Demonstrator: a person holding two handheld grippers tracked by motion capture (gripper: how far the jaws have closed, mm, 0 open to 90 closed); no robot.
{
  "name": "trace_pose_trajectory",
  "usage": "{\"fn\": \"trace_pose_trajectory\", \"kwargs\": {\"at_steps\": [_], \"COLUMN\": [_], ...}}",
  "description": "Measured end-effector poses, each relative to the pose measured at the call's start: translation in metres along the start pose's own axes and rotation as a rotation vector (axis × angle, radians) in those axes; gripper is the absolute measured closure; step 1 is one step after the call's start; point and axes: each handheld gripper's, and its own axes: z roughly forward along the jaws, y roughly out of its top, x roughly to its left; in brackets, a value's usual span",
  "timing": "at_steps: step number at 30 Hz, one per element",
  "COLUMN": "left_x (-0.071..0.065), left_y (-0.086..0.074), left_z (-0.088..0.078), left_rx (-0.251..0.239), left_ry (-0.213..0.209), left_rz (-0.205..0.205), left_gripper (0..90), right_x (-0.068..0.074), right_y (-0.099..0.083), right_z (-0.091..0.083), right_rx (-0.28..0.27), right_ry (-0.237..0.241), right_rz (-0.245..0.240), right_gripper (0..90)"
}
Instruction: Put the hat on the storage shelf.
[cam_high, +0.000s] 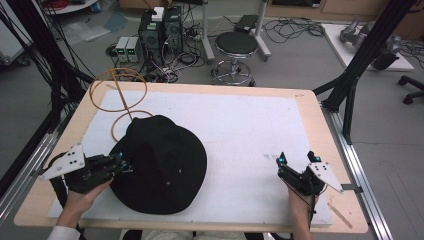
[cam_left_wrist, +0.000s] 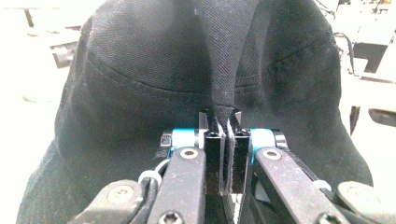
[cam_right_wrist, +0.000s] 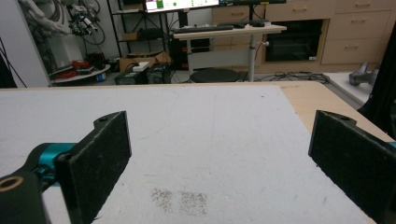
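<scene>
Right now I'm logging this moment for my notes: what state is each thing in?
black hat: lying on the white mat, brim pinched at its left edge
left gripper: shut on the hat's fabric
right gripper: open, holding nothing, over bare mat
wooden hat stand: upright at the mat's far left, nothing on it
white mat: flat on the table

The right gripper (cam_right_wrist: 219, 158) has its two black jaws spread wide apart, with nothing between them. The left jaw carries a teal fitting at its base. Both jaws sit low over a white mat (cam_right_wrist: 210, 140) that covers a wooden table (cam_right_wrist: 313, 102). A small patch of grey speckles (cam_right_wrist: 180, 201) marks the mat between the jaws. Beyond the table's far edge stand a round black stool (cam_right_wrist: 215, 75), a desk (cam_right_wrist: 229, 30) carrying a keyboard, and wooden drawers (cam_right_wrist: 355, 30).
</scene>
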Motion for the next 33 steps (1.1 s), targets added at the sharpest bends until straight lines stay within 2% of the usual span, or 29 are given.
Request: {"fn": "trace_pose_trajectory", "kwargs": {"at_steps": [4, 7, 9, 11, 14, 16, 19, 23, 24, 25, 28, 33], "left_x": [-0.002, -0.003, -0.003, 0.0, 0.003, 0.004, 0.002, -0.003, -0.003, -0.003, -0.001, 0.002], "left_y": [0.01, 0.026, 0.03, 0.04, 0.047, 0.053, 0.065, 0.08, 0.08, 0.087, 0.096, 0.103], "left_z": [-0.002, -0.006, -0.007, -0.008, -0.008, -0.007, -0.004, 0.0, 0.0, 0.001, 0.005, 0.007], "left_rx": [-0.027, -0.068, -0.085, -0.131, -0.164, -0.189, -0.204, -0.227, -0.227, -0.232, -0.241, -0.251], "left_ry": [0.002, 0.011, 0.011, 0.027, 0.043, 0.038, 0.031, 0.043, 0.043, 0.058, 0.093, 0.182], "left_rz": [0.027, 0.066, 0.068, 0.075, 0.076, 0.075, 0.101, 0.138, 0.138, 0.158, 0.179, 0.216], "left_gripper": [88.0, 88.0, 88.0, 88.0, 88.0, 88.0, 88.0, 87.9, 87.9, 87.9, 87.9, 87.9], "right_x": [0.002, 0.003, 0.003, 0.004, 0.004, 0.005, 0.005, 0.005, 0.005, 0.006, 0.006, 0.005], "right_y": [0.0, 0.0, 0.0, 0.0, 0.0, 0.0, 0.001, 0.001, 0.001, 0.001, 0.001, 0.001], "right_z": [0.001, 0.002, 0.003, 0.004, 0.004, 0.004, 0.003, 0.002, 0.002, 0.002, 0.002, 0.002], "right_rx": [0.0, 0.0, 0.0, 0.003, -0.001, -0.003, -0.003, -0.004, -0.006, -0.008, -0.013, -0.018], "right_ry": [0.005, 0.003, 0.003, 0.002, 0.002, 0.008, 0.007, 0.009, 0.014, 0.013, 0.016, 0.013], "right_rz": [-0.013, -0.02, -0.017, -0.013, -0.019, -0.013, -0.005, -0.004, -0.006, -0.007, -0.005, -0.01], "right_gripper": [4.9, 4.9, 4.9, 4.9, 4.9, 4.9, 4.9, 4.9, 4.9, 4.9, 4.9, 4.9]}}
